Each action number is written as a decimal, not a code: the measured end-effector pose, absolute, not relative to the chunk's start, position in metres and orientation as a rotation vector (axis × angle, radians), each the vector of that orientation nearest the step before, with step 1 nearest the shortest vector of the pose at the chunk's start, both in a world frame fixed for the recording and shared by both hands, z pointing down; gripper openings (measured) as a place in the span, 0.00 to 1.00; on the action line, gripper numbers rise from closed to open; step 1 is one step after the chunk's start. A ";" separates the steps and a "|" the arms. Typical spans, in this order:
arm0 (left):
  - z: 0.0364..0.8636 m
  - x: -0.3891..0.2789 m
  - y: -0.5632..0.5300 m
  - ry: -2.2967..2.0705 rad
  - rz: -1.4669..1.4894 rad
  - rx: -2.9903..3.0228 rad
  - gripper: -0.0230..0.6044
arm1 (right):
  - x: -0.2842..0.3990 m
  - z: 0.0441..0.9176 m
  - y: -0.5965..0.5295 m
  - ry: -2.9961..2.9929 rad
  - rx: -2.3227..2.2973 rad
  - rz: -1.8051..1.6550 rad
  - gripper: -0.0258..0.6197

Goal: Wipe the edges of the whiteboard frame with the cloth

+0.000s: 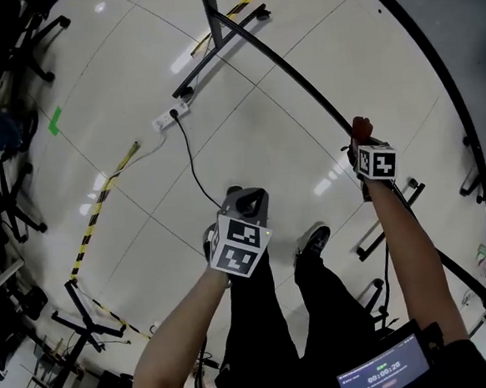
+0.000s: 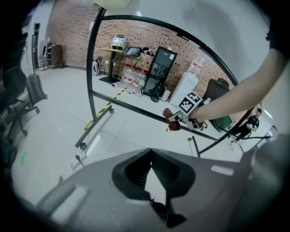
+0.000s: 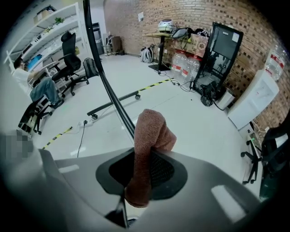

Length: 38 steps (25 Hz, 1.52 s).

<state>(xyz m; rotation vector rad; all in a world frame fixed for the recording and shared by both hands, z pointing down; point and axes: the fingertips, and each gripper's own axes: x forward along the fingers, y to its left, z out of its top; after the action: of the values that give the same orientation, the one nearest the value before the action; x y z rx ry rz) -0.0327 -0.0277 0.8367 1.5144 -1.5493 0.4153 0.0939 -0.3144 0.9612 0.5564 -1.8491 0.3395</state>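
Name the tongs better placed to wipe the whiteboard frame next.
Right. The right tongs grip the brown cloth at the black whiteboard frame; the left tongs hold nothing and hang away from it.

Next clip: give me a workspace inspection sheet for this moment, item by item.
surface: pale tiled floor; no table.
job's things: black whiteboard frame; brown cloth at its bar.
clutter: nothing seen.
grippers: right hand-held gripper clamps the cloth; left hand-held gripper shut, empty, apart from the frame.
cables: power strip with black cable across the floor.
surroundings: hazard tape, office chairs, brick wall, water bottles.
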 end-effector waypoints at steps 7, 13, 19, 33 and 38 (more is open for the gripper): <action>0.849 -0.074 -0.006 -1.591 0.400 1.461 0.04 | 0.057 0.964 -0.310 -1.821 0.571 0.324 0.14; 0.850 -0.068 -0.027 -1.553 0.401 1.487 0.04 | 0.062 0.961 -0.321 -1.826 0.545 0.339 0.14; 0.846 -0.075 -0.051 -1.587 0.380 1.429 0.04 | 0.061 0.966 -0.319 -1.805 0.551 0.330 0.14; 0.827 -0.106 -0.109 -1.679 0.288 1.410 0.04 | 0.057 0.970 -0.329 -1.780 0.505 0.352 0.14; 0.837 -0.138 -0.108 -1.669 0.267 1.425 0.04 | 0.024 0.968 -0.333 -1.824 0.514 0.339 0.14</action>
<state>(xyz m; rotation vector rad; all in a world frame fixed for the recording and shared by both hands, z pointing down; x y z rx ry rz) -0.1384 -0.1079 0.8366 1.4249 -1.6685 0.2666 0.0240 -0.3334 0.9676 0.5138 -1.8244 0.3394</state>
